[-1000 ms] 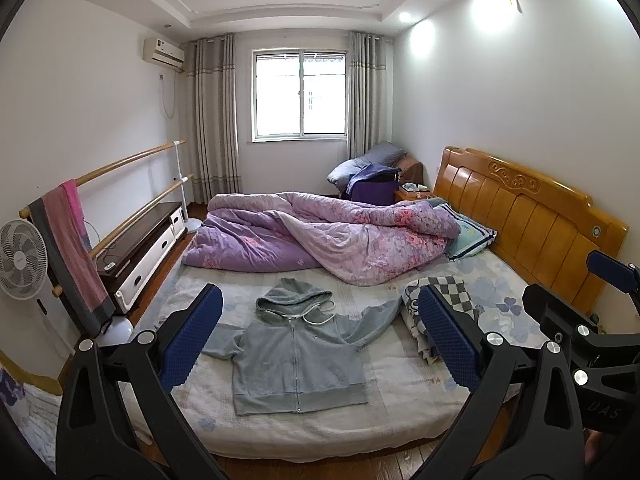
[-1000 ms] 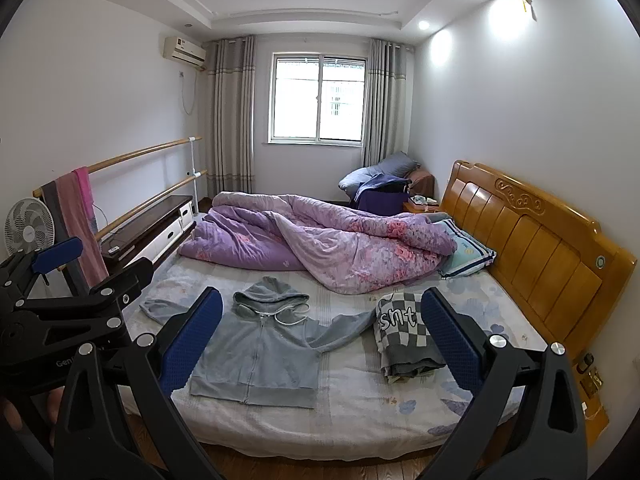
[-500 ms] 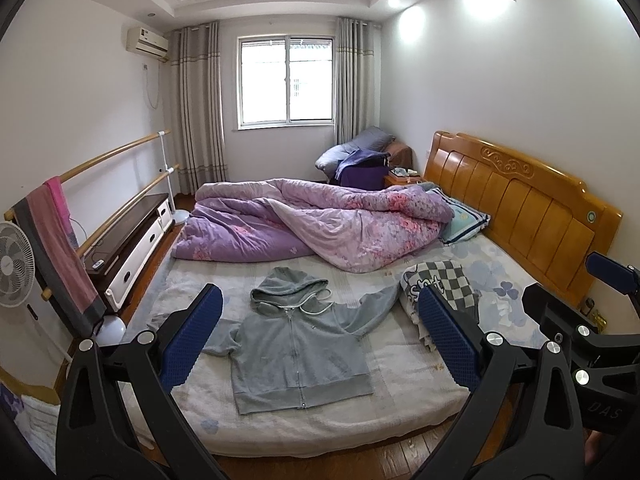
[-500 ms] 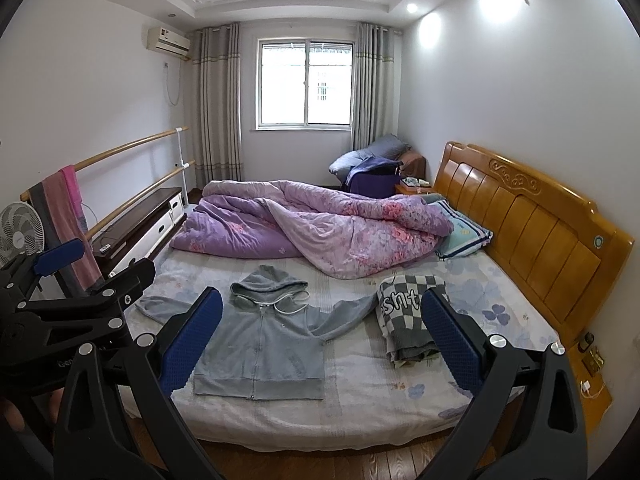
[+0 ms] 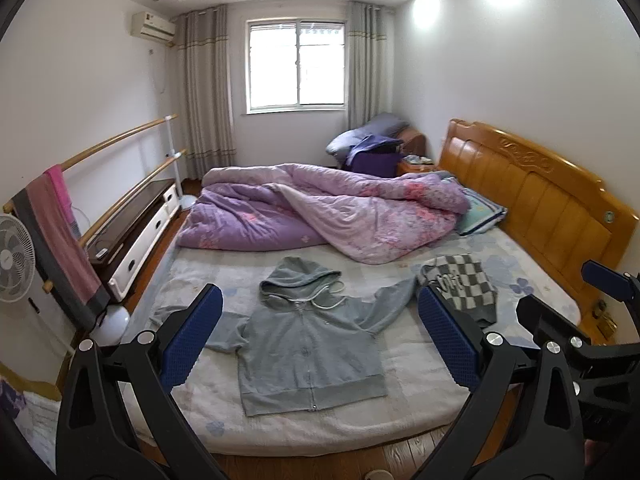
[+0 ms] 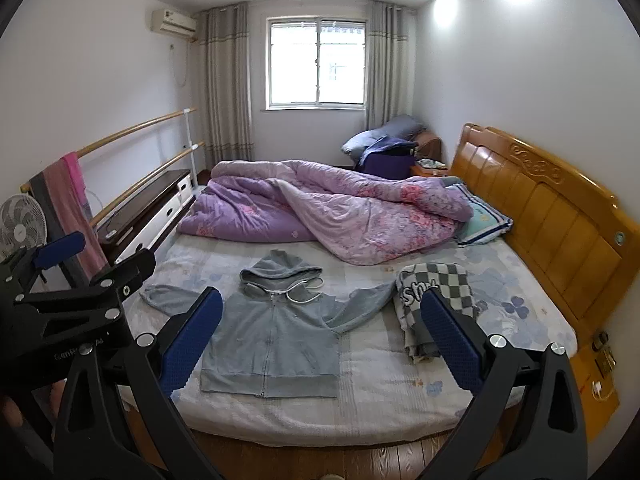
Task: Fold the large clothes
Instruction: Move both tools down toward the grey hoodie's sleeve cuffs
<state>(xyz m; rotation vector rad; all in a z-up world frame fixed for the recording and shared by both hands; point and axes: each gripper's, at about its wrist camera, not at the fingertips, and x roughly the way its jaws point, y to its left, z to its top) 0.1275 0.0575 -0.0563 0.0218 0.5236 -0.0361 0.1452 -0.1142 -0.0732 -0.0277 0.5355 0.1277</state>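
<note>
A grey-blue zip hoodie [image 5: 308, 344] lies flat on the bed, face up, hood towards the quilt and sleeves spread; it also shows in the right wrist view [image 6: 272, 336]. My left gripper [image 5: 320, 336] is open and empty, held off the bed's near edge, well short of the hoodie. My right gripper [image 6: 320, 336] is open and empty at the same distance. Each gripper shows at the edge of the other's view.
A folded checkered garment [image 5: 460, 284] lies right of the hoodie [image 6: 436, 300]. A purple quilt [image 5: 320, 212] is heaped across the far half of the bed. A wooden headboard [image 5: 540, 204] is on the right, a fan [image 5: 12, 260] and towel rail on the left.
Both grippers have tilted down and moved slightly nearer the bed, so the hoodie sits lower and more centred in view. Jaws stay open; the clothes have not moved.
</note>
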